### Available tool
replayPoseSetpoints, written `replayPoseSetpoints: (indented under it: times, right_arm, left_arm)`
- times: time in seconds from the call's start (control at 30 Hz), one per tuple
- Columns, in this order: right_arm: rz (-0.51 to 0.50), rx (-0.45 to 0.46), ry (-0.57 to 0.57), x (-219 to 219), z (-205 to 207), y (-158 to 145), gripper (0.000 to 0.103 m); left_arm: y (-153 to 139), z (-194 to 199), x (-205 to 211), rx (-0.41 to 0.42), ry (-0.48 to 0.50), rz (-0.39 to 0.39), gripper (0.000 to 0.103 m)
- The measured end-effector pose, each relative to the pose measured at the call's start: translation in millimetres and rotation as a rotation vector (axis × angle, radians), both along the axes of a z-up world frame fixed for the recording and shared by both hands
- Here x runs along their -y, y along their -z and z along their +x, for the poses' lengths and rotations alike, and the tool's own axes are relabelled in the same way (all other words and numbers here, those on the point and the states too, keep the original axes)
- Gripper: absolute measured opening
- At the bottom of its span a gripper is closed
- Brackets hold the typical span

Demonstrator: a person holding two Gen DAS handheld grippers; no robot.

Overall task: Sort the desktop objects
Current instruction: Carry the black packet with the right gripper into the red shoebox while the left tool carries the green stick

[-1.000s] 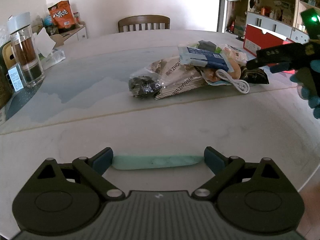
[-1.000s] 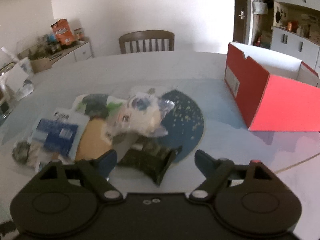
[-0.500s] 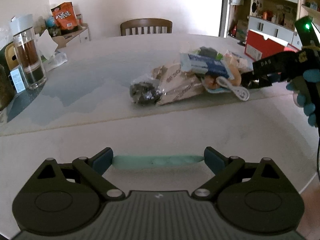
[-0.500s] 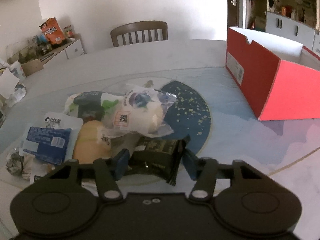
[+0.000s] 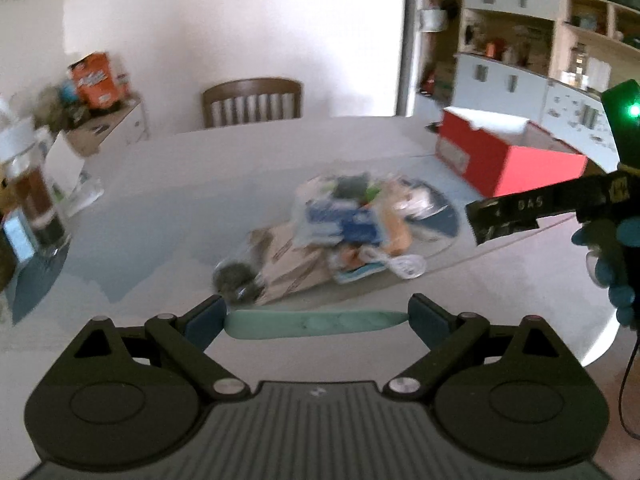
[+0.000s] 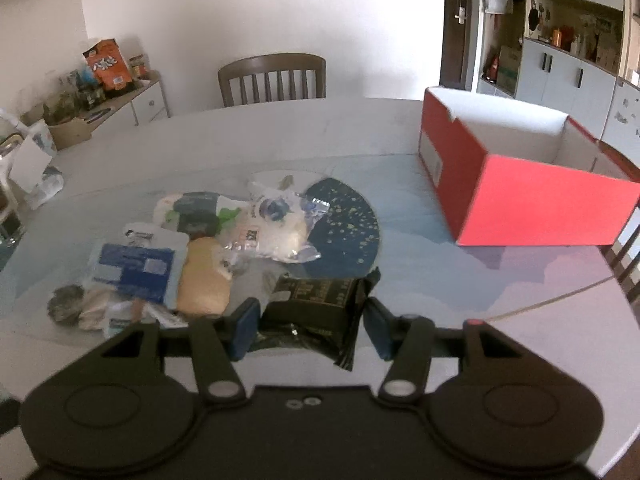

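Both grippers are higher now. Right gripper (image 6: 310, 326) clamps a dark packet (image 6: 316, 314) (lifted off the table (image 6: 280, 136)); left gripper (image 5: 318, 320) clamps a green bar (image 5: 316, 323).

Looks like someone's home dining room: big round table (image 6: 360, 132), a wooden chair (image 6: 272, 78) against the wall, snack-cluttered sideboard (image 6: 120, 100), white cabinets with open shelves (image 6: 568, 60).

Pale letters, seemingly "DAS", on the right hand-held gripper (image 5: 505, 219)
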State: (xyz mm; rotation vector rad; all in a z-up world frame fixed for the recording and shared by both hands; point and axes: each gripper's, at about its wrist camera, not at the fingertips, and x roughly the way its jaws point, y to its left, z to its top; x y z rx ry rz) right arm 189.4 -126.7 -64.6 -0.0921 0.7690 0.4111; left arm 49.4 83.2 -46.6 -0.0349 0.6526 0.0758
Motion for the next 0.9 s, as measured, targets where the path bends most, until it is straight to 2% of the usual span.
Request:
replayPoseSetpoints:
  times: [0.23,0.4,0.53,0.73,0.9]
  right_arm:
    - [-0.006,0.019,0.009,11.7,-39.7,-34.3,0.057]
    - [-0.002,0.017,0.018,21.1,-62.8,-52.5,0.057]
    - [-0.002,0.022,0.014,30.2,-72.6,-63.8,0.057]
    - [0.019,0.035,-0.002,50.1,-66.8,-73.2,0.057]
    - [0.041,0.018,-0.03,74.0,-35.5,-71.1,0.057]
  left_arm:
    - [-30.5,2.0,20.7,-0.003,0.118,0.016,0.098]
    - [-47.4,0.9,29.8,-0.001,0.18,0.001,0.098]
    - [-59.9,3.7,41.4,0.008,0.212,0.022,0.098]
    - [-69.5,27.0,60.6,0.022,0.209,0.035,0.098]
    - [-72.3,66.5,86.6,0.024,0.163,0.043,0.098]
